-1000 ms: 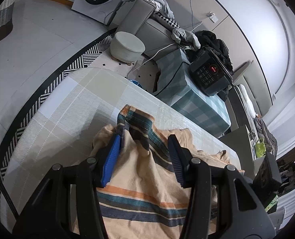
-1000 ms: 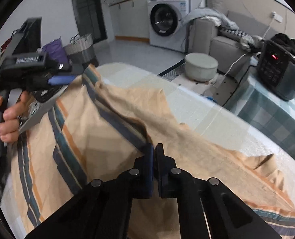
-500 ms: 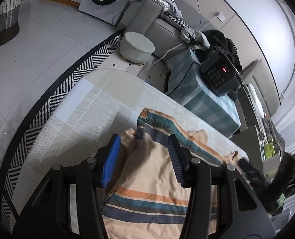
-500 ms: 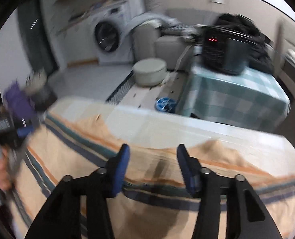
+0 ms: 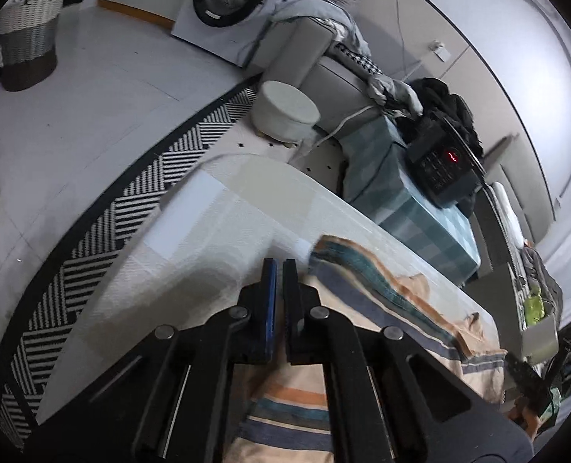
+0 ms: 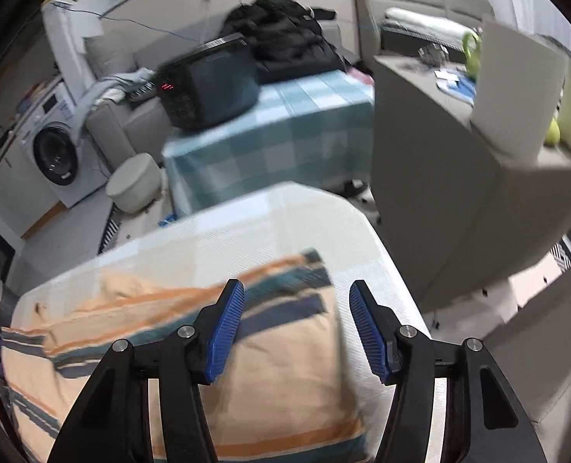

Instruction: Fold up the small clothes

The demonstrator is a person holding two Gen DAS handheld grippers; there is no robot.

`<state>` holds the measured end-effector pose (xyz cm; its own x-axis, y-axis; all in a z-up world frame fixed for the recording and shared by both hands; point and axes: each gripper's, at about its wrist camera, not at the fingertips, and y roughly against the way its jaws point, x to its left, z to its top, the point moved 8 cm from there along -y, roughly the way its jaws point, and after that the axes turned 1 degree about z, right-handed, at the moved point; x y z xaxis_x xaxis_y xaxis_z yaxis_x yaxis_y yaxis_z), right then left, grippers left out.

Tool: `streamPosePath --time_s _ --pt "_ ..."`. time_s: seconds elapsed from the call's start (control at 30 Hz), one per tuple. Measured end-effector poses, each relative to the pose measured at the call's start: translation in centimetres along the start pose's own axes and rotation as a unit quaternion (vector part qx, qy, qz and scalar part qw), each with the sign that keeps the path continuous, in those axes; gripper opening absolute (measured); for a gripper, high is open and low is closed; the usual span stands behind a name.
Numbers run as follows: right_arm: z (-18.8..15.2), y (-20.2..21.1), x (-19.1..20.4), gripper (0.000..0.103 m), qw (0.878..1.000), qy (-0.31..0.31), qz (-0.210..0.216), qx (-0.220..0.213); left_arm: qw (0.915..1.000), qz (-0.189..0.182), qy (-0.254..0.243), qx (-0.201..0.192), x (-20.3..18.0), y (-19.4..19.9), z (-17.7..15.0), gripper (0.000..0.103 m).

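A peach garment with teal, navy and orange stripes (image 5: 382, 289) lies on the pale checked tablecloth (image 5: 208, 231). My left gripper (image 5: 279, 266) is shut at the garment's left edge, and cloth shows in the slit between its pads. In the right wrist view the garment (image 6: 285, 366) lies folded over near the table's (image 6: 285, 216) right end. My right gripper (image 6: 296, 285) hovers over its striped corner. Its jaws are opening, the cloth lies below them and the pads (image 6: 227, 320) do not press on it.
Beyond the table's far edge stands a teal checked side table (image 5: 420, 231) with a black appliance (image 5: 440, 166). Further off are a round stool (image 5: 285, 112), a washing machine (image 5: 227, 4) and a basket (image 5: 27, 34) on the floor. A grey box (image 6: 459, 154) stands close on the right.
My left jaws have closed at the garment's edge. My right gripper let go of the cloth, opened and swung to the garment's right end, and the lifted cloth now lies flat.
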<state>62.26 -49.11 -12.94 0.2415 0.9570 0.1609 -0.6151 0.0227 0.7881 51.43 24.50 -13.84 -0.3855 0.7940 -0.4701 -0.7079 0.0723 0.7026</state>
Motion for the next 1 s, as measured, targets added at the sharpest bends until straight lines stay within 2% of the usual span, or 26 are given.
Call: streamPosePath --time_s 0.13,0.17,0.2,0.23,0.3,0.4,0.47,0.53,0.63,0.67,0.77,0.8,0.93,1.0 --pt "-0.3 -1.7 0.0 0.058 1.000 0.005 0.014 0.017 0.9996 -0.021 0.013 0.014 0.1 -0.1 -0.1 0.001" --pt "-0.2 -2.0 0.1 0.053 1.000 0.007 0.013 0.017 0.9995 -0.025 0.012 0.015 0.0 0.0 -0.1 0.001" --pt "0.1 -2.2 0.2 0.031 1.000 0.012 0.012 0.013 0.9994 -0.027 0.008 0.018 -0.3 0.0 -0.2 0.001" --pt "0.2 -2.1 0.6 0.019 1.000 0.015 0.020 0.011 0.9994 -0.030 0.004 0.019 -0.6 0.1 -0.2 0.001" --pt "0.9 -1.5 1.3 0.009 0.999 0.024 0.040 -0.009 0.9993 -0.033 -0.009 0.018 -1.3 0.4 -0.2 0.001" --pt "1.7 -0.3 1.7 0.009 0.998 0.033 0.034 -0.039 0.9993 -0.030 -0.019 0.015 -2.1 0.9 -0.2 0.002" --pt "2.0 -0.4 1.2 0.009 0.999 0.017 0.030 -0.041 0.9991 -0.032 -0.019 0.017 -2.3 1.0 -0.2 0.004" --pt "2.1 -1.2 0.5 0.010 0.999 -0.009 0.022 -0.028 0.9991 -0.030 -0.018 0.023 -2.3 1.0 -0.3 0.014" --pt "1.3 -2.5 0.5 0.018 1.000 -0.005 0.006 0.012 0.9991 -0.032 -0.011 0.026 -2.2 1.1 -0.2 0.021" --pt "1.1 -2.2 0.5 0.023 1.000 -0.003 0.006 0.008 0.9992 -0.030 -0.009 0.024 -2.1 1.3 -0.1 0.022" --pt "0.8 0.1 1.2 0.052 0.999 -0.005 0.029 -0.023 0.9993 -0.035 -0.003 0.014 -2.0 2.1 0.4 0.033" --pt "0.6 0.7 1.5 0.055 0.999 -0.005 0.038 -0.031 0.9992 -0.038 -0.003 0.012 -2.1 2.4 0.5 0.036" --pt "-0.6 4.0 3.3 0.056 0.997 0.005 0.076 -0.031 0.9986 -0.043 -0.021 0.021 -3.5 3.6 0.5 0.044" --pt "-1.1 6.0 4.2 0.064 0.995 0.016 0.094 -0.034 0.9974 -0.057 -0.028 0.033 -4.7 4.6 0.3 0.047"
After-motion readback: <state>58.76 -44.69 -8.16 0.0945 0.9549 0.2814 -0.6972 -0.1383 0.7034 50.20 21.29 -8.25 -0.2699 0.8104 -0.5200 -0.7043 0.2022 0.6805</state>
